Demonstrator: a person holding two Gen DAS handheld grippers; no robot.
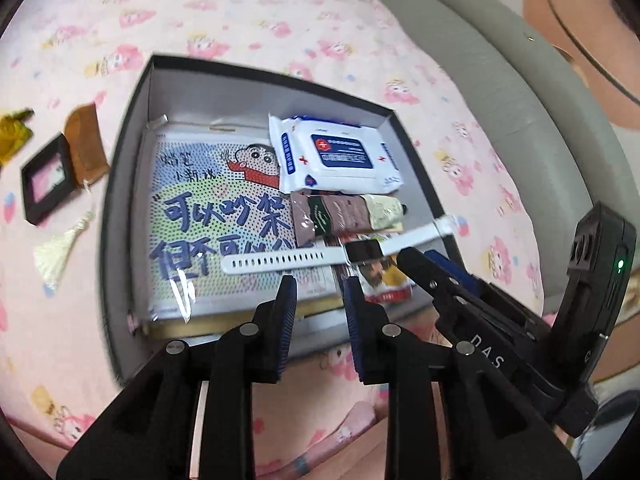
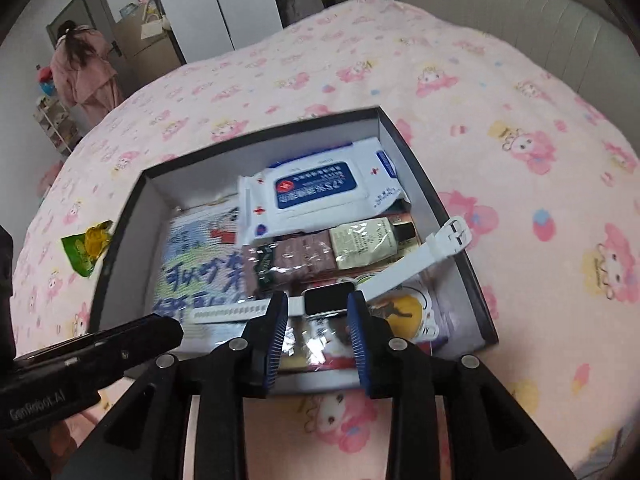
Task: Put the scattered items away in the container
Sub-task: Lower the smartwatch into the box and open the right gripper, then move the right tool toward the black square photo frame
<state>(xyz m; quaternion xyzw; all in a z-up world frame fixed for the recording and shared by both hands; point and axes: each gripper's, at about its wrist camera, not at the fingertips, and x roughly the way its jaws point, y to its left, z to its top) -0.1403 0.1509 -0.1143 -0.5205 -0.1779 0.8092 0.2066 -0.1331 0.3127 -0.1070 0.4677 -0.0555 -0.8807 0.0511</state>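
Pink cartoon-print bedspread [image 1: 248, 20] bears a grey cardboard box [image 1: 120, 216], mostly filled; white-strapped smartwatch [image 1: 360, 251] lies inside. Left gripper [image 1: 320, 292] and right gripper [image 2: 318, 312] hang open-jawed, empty. Black-framed compact [image 1: 48, 178], brown comb [image 1: 86, 140] and green wrapper [image 2: 86, 246] remain at frame left.

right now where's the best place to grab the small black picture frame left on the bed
Grip the black picture frame across its two long edges, coming from straight above. It lies flat on the pink blanket, so only its raised rim offers purchase; the brown comb touching one side leaves little room there.
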